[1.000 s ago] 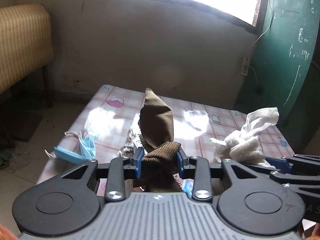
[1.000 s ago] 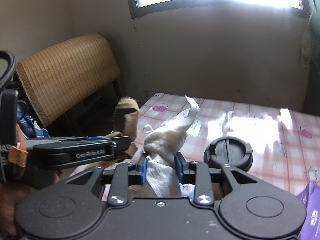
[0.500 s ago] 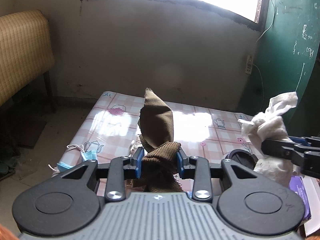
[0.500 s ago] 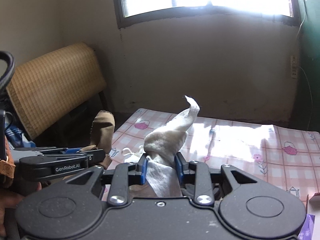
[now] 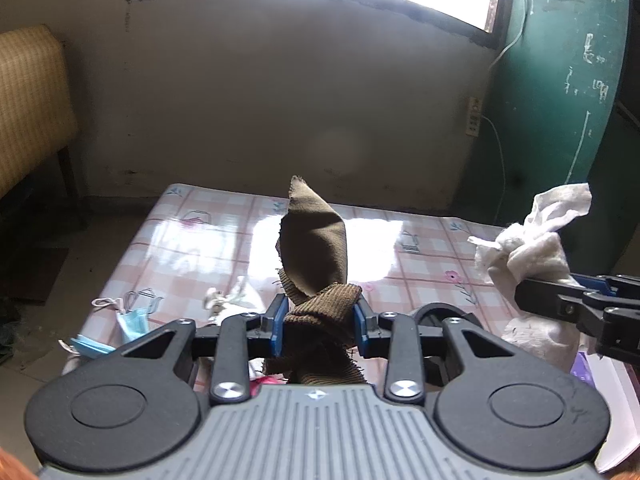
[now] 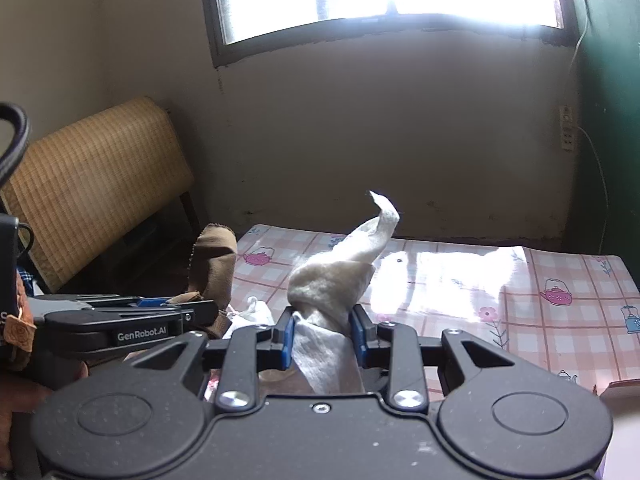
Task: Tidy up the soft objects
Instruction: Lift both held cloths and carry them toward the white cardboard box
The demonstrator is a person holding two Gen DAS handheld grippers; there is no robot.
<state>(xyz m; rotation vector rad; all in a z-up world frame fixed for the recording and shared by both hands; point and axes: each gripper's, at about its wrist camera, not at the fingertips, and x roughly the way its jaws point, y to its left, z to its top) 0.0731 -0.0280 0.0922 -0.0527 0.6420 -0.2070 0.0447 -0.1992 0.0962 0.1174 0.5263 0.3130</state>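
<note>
Two cloths are held above the pink checked tablecloth (image 5: 420,248): the left gripper (image 5: 319,322) is clamped on one ribbed brown cloth (image 5: 316,248) that peaks upward, and the right gripper (image 6: 323,332) pinches one fuzzy white cloth (image 6: 340,276) ending in a curled tip. On the table's left edge lie what look like two blue face masks (image 5: 132,318), plus a crumpled white one (image 5: 236,300)

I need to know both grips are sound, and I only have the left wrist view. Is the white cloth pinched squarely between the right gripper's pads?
Observer: Yes. The right gripper is shut on the white cloth, blue pads pressing both sides.
Operator: Anything on the table's far right?
Observer: A box corner at the table edge.
Operator: Does the brown cloth look secure from there?
Observer: The brown cloth stands up from the left gripper.
</note>
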